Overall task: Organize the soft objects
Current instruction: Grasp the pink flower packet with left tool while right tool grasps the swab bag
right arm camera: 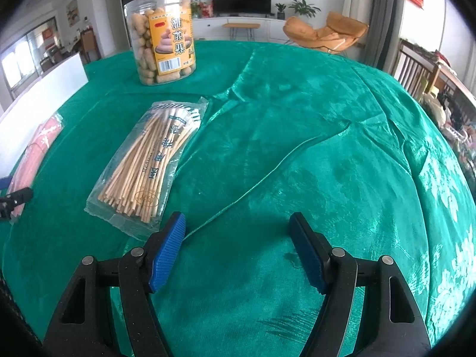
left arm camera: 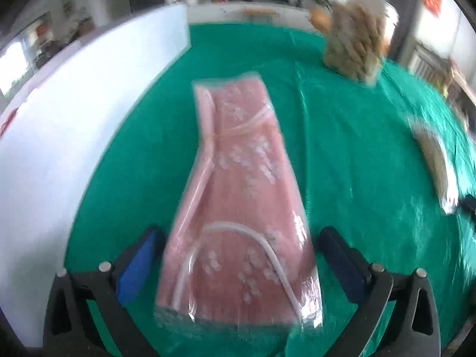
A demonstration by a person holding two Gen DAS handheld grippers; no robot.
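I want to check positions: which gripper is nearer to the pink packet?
Left. The left gripper straddles the pink packet; the right gripper is apart, beside the bag of sticks.

Left gripper point(left arm camera: 238, 255): two black plastic finger arms, angular, each with a triangular cut-out near the base, and round silver pivot pins on top, two per side. Blue ribbed rubber pads point(left arm camera: 135, 270) line the inner faces; this view is motion-blurred, so the rib detail is soft.

Right gripper point(right arm camera: 238, 253): same build, with black arms, triangular cut-outs and silver pins set in black knuckles. Its blue pads point(right arm camera: 166, 253) show clear fine horizontal ridges. No cables, labels or sleeves visible in either view.
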